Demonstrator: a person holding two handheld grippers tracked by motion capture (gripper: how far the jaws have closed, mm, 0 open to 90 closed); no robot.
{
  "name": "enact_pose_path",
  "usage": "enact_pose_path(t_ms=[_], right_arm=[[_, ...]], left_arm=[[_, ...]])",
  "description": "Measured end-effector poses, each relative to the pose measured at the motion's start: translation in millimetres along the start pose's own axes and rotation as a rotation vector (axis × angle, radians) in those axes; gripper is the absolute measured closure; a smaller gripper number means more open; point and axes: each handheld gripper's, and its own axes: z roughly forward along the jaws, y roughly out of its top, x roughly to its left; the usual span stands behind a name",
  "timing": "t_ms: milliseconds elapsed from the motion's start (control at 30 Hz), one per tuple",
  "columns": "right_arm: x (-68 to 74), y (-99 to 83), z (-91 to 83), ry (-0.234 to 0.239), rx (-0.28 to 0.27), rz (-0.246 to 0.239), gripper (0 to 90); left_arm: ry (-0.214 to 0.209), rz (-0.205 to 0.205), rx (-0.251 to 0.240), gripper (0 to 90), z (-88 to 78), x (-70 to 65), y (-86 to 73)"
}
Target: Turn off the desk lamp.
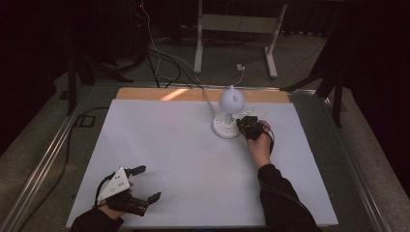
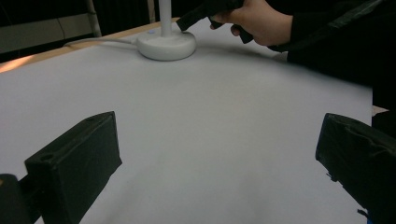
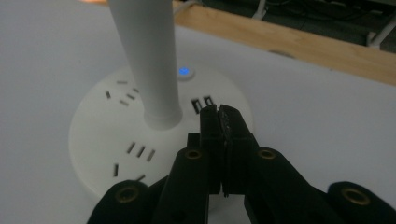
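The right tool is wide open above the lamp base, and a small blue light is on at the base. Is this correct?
Not quite. The right tool is shut, not wide open: the right gripper view shows its two jaws pressed together with nothing between them, over the lamp base. The rest holds: a small blue light is on at the base.

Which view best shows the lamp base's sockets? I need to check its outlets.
The right gripper view: the lamp base sits close, its socket slots, USB ports and blue light clear. The high view shows it small with faint slots; the left gripper view shows just its side.
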Motion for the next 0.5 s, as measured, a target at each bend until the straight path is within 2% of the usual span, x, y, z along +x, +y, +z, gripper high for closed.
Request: enact_pose_path(t_ms=[100, 200, 267, 333, 500], right_arm=[[-5.6, 2.7, -7.1, 0.021, -0.034, 0.047, 83.8], [-6.2, 6.1, -15.0, 0.027, -0.058, 0.031, 78.0], [-5.4, 6.4, -18.8, 0.037, -0.063, 0.009, 70.9], [-5.4, 5.4, -22.0, 0.049, -0.067, 0.002, 68.5], [-8.6, 4.0, -29.7, 0.102, -0.053, -0.008, 54.7]], left_arm=[[0.002, -0.001, 0.006, 0.5, 0.2, 1.0, -0.6], [0.002, -0.003, 0.005, 0.5, 0.4, 0.8, -0.4], [0.003, 0.001, 0.007, 0.5, 0.3, 0.1, -0.4], [0.005, 0.001, 0.004, 0.5, 0.1, -0.2, -0.2], [0.005, 0.002, 0.008, 0.5, 0.3, 0.1, -0.4]])
